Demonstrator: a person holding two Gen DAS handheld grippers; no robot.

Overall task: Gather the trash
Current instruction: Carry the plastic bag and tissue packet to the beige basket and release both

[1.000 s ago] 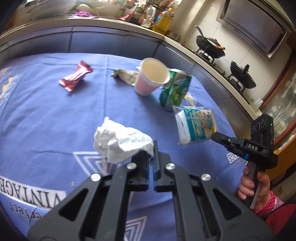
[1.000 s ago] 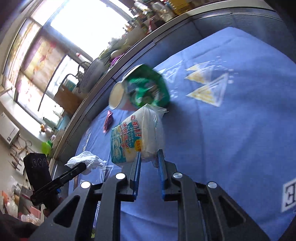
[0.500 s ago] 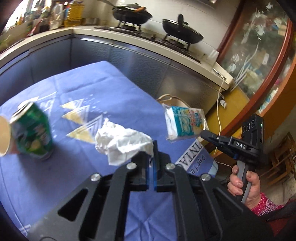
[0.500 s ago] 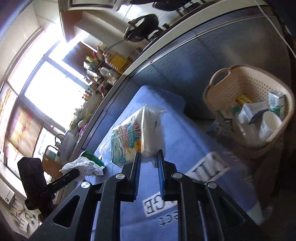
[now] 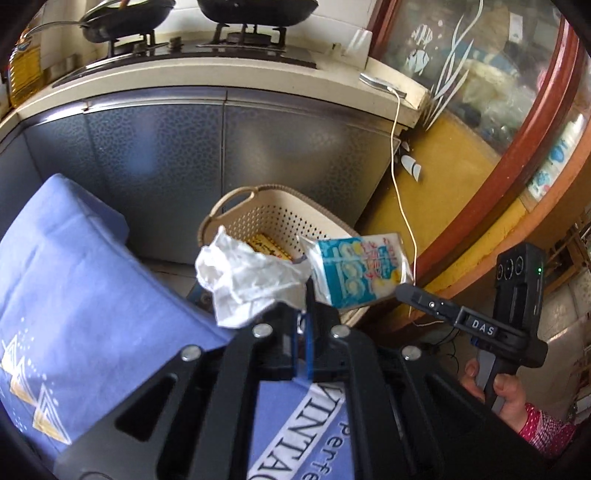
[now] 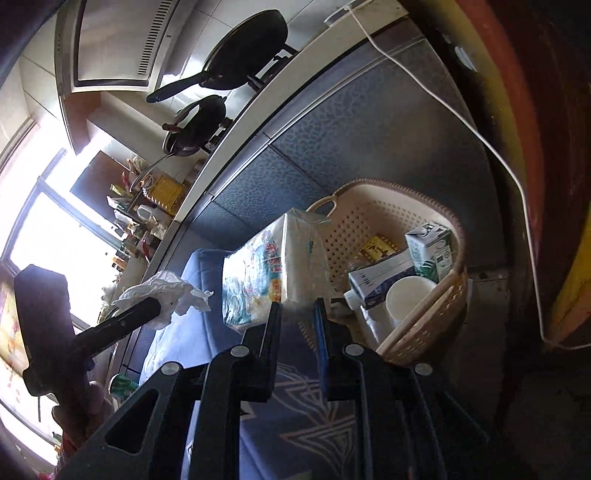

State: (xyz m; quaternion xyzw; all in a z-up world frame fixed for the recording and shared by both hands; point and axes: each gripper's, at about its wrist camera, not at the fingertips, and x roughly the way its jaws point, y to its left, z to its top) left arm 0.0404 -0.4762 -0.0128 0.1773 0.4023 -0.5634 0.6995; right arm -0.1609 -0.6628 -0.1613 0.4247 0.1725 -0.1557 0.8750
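Note:
My left gripper (image 5: 303, 295) is shut on a crumpled white tissue (image 5: 247, 277), held in the air past the table's edge. My right gripper (image 6: 297, 306) is shut on a tissue pack (image 6: 273, 266) in a blue and white wrapper. That pack (image 5: 358, 269) also hangs in the left wrist view, just over a beige perforated basket (image 5: 280, 218) on the floor. The basket (image 6: 406, 206) holds milk cartons (image 6: 428, 247), a white cup (image 6: 406, 299) and a yellow packet (image 6: 380, 247). The crumpled tissue (image 6: 166, 291) and the left gripper (image 6: 147, 310) show at the left of the right wrist view.
The table with its blue cloth (image 5: 74, 306) lies at the lower left. Grey cabinet fronts (image 5: 184, 155) stand behind the basket, with pans on a stove (image 5: 236, 33) above. A yellow and red cabinet (image 5: 461, 192) and a white cable (image 5: 399, 184) are to the right. A green can (image 6: 123, 386) sits on the table.
Both grippers swung with their loads from over the table to past its edge, toward the basket on the floor. The can and cup have left the left wrist view. Both grips are unchanged.

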